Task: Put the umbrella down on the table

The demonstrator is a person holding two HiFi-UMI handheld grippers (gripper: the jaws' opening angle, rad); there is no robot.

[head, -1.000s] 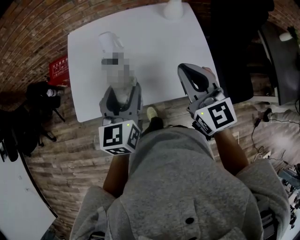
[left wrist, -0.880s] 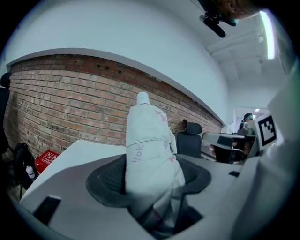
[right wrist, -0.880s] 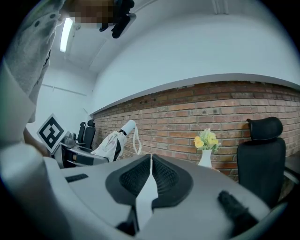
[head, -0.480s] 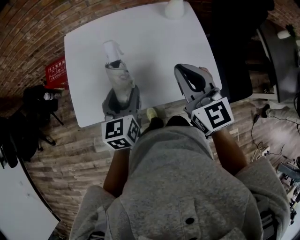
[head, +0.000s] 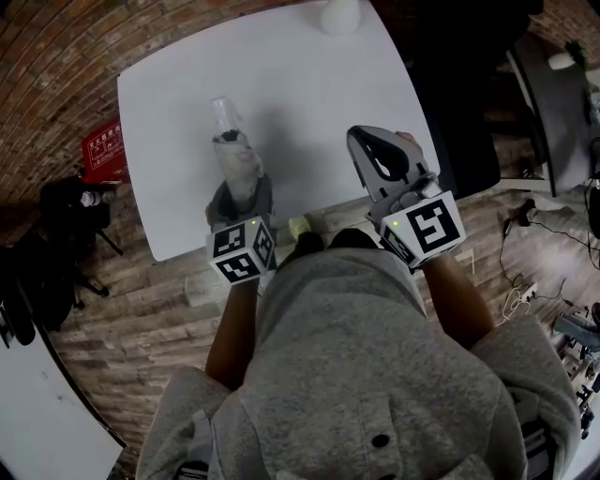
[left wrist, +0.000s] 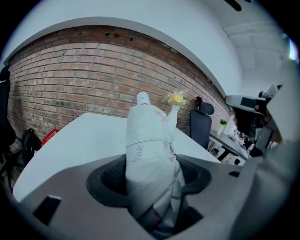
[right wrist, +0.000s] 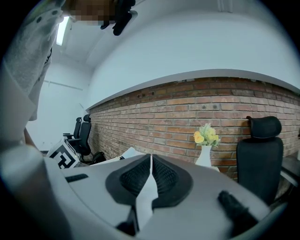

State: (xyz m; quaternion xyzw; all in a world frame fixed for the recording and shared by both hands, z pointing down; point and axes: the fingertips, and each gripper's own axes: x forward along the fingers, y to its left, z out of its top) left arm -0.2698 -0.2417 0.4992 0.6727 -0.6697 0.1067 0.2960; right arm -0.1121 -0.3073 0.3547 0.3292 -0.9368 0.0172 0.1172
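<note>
A folded white umbrella [head: 232,157] with faint pink print sticks out of my left gripper [head: 236,192], which is shut on its lower end. It points away from me over the near left part of the white table [head: 309,84]. In the left gripper view the umbrella [left wrist: 149,150] fills the gap between the jaws, its capped tip upward. My right gripper [head: 380,155] hovers over the table's near right edge. In the right gripper view, the right gripper [right wrist: 150,176] has its jaws pressed together with nothing held.
A white vase [head: 339,16] of yellow flowers stands at the table's far edge. A black office chair [head: 469,94] is right of the table. A red box [head: 101,150] and dark bags [head: 66,202] lie on the floor at the left.
My left gripper has shifted a little forward with the umbrella still in it. The right gripper has barely moved.
</note>
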